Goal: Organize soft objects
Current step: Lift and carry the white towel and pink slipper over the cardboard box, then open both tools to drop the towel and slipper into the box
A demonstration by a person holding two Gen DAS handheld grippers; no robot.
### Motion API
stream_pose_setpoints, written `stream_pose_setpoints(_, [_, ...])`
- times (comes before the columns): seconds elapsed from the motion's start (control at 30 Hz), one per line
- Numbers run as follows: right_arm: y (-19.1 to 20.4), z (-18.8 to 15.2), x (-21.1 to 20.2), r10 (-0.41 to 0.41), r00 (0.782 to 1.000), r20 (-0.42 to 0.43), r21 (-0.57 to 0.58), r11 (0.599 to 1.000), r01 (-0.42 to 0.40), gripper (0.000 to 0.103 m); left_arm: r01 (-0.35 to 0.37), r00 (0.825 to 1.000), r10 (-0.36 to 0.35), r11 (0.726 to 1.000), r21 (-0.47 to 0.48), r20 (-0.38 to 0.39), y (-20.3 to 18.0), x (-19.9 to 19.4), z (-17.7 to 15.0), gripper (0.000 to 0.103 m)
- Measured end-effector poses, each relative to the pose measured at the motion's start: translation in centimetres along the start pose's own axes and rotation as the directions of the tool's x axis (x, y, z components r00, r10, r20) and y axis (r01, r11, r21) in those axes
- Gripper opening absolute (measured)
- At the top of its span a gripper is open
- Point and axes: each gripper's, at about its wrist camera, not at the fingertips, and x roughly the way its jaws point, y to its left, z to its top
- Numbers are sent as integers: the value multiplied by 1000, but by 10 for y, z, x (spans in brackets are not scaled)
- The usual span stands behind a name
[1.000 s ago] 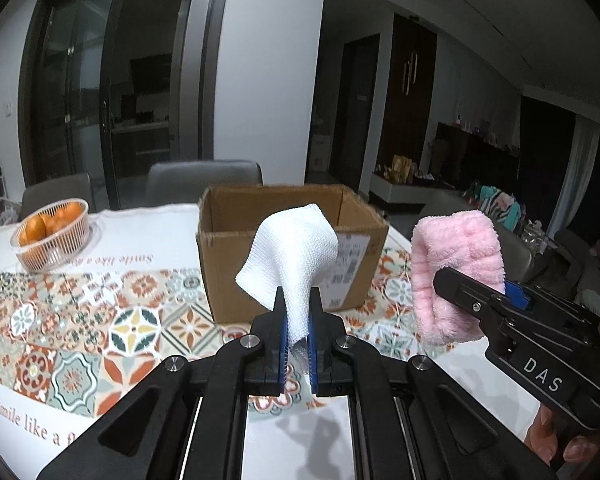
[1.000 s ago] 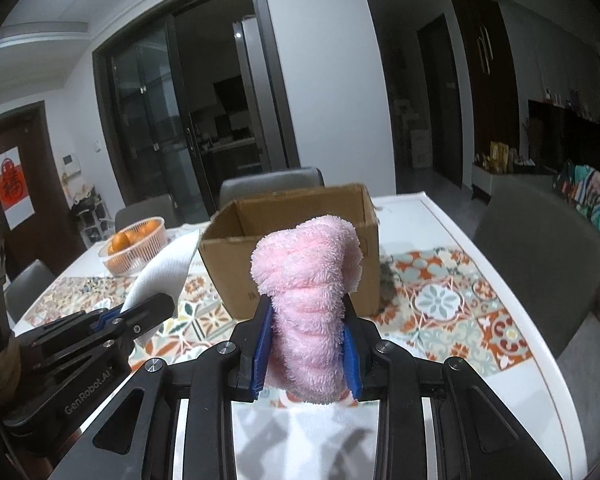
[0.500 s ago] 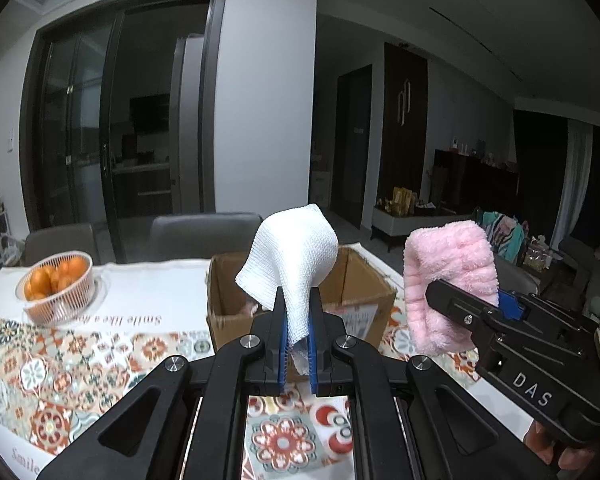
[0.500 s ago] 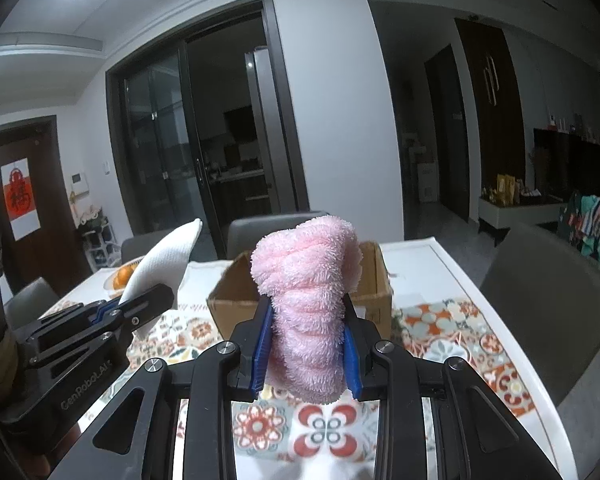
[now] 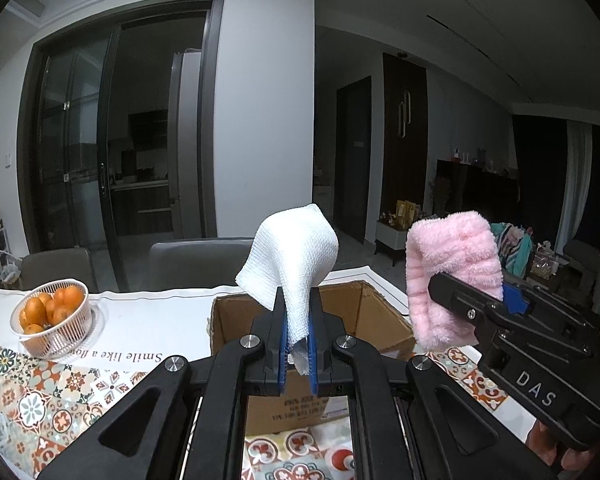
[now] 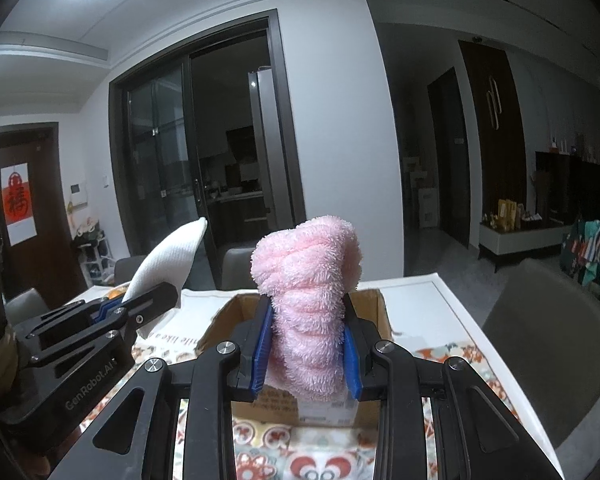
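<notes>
Carrying both items above the box [image 5: 312,320] near the surface's far edge, left tongs [image 5: 298,344] pinched a white cloth [image 5: 292,264] while right tongs [image 6: 306,344] clamped a pink towel [image 6: 308,300]; each needed centring over the opening before release.

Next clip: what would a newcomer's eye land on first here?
Two soft items held up side by side: a white cloth pinched in the left gripper and a fluffy pink towel clamped in the right gripper. Just beyond them an open cardboard box sits on the patterned tablecloth.
</notes>
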Motion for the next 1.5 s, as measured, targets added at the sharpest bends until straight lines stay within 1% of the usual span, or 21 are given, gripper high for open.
stream_pose_setpoints(0.2, [1,3,21,-2,1000,-3,-16,1000,2,32,-5,1000,5,1000,3,-12,5,21,-1,9])
stream_pose_setpoints(0.47, [-4,0,54,-12,999,-38,-23,1000,11,32,-11,999,11,1000,-4,-45,4,49,-6,9])
stream_pose_setpoints(0.8, [-9,-3,91,-35,996,-87,-43,999,32,32,-20,993,20,1000,-2,-120,7,94,-18,9])
stream_pose_setpoints(1.07, [-22,-15,123,-46,985,-167,-47,998,39,32,-20,980,21,1000,4,-196,8,124,-35,10])
stream_pose_setpoints(1.17, [-27,-21,133,-49,978,-202,-45,998,40,32,-22,975,24,1000,13,-222,5,132,-40,10])
stream_pose_setpoints(1.23, [-30,-25,140,-43,972,-232,-41,999,35,32,-28,974,31,999,17,-226,4,134,-42,11])
stream_pose_setpoints(1.27, [-32,-27,142,-42,970,-240,-37,999,34,33,-28,973,32,999,18,-228,4,136,-43,14])
stream_pose_setpoints(1.3, [-34,-28,145,-43,968,-247,-35,999,36,35,-25,971,29,999,21,-237,2,137,-44,17])
stream_pose_setpoints(1.37, [-37,-31,148,-48,963,-266,-31,999,41,45,-29,969,33,999,21,-244,3,138,-45,34])
stream_pose_setpoints(1.4, [-39,-31,148,-49,961,-271,-28,999,43,52,-35,969,39,999,22,-242,2,138,-46,36])
stream_pose_setpoints(1.5, [-41,-32,145,-66,962,-264,-37,998,58,57,-45,969,49,999,24,-244,3,136,-46,42])
